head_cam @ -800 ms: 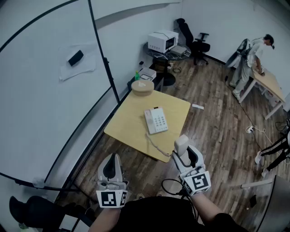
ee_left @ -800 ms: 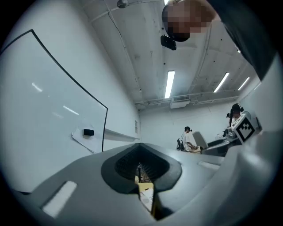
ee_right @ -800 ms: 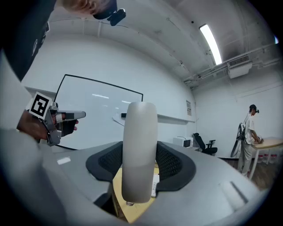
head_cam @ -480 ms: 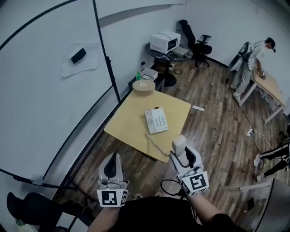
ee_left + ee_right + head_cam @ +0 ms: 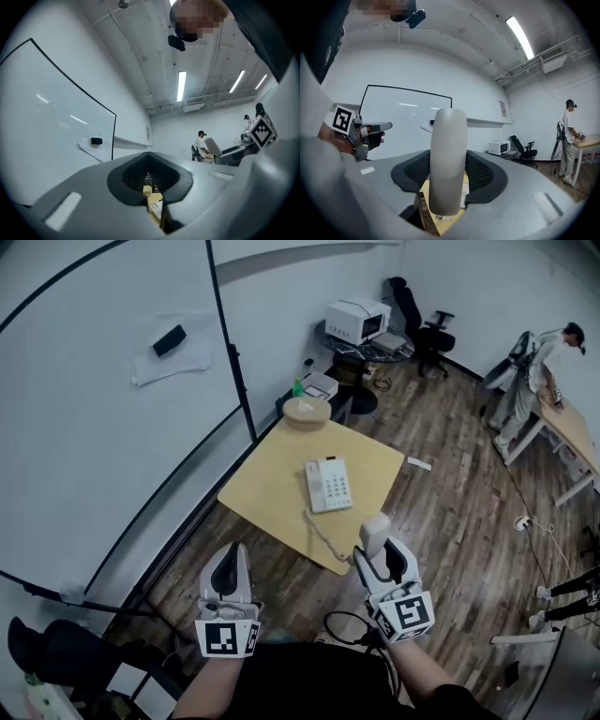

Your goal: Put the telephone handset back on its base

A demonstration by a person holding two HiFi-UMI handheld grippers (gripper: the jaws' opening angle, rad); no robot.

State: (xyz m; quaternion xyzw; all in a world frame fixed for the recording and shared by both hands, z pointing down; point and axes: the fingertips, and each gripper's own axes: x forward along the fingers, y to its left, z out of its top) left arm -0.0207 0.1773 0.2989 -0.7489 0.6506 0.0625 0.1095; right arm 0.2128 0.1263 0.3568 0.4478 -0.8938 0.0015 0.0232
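Note:
A pale push-button telephone base [image 5: 328,486] lies on the square yellow table [image 5: 272,493], and its coiled cord [image 5: 324,534] runs off the near edge. The cord leads to the cream handset [image 5: 375,532], which stands upright between the jaws of my right gripper [image 5: 379,551], just in front of the table's near corner. In the right gripper view the handset [image 5: 448,140] fills the gap of that gripper [image 5: 449,174], with the pads pressing on both its sides. My left gripper [image 5: 229,566] hovers left of the table corner. Its jaws [image 5: 152,190] are shut with nothing between them.
A round tan box [image 5: 307,412] sits on the table's far corner. A large whiteboard [image 5: 103,418] lines the left wall. Behind the table are a low cabinet, a white appliance [image 5: 357,319] and an office chair [image 5: 424,322]. A person [image 5: 536,371] stands at a desk far right. A dark cable [image 5: 345,626] loops by my body.
The head view has swung slightly, so table and room sit a little further right. Both grippers keep their places, and the handset stays gripped.

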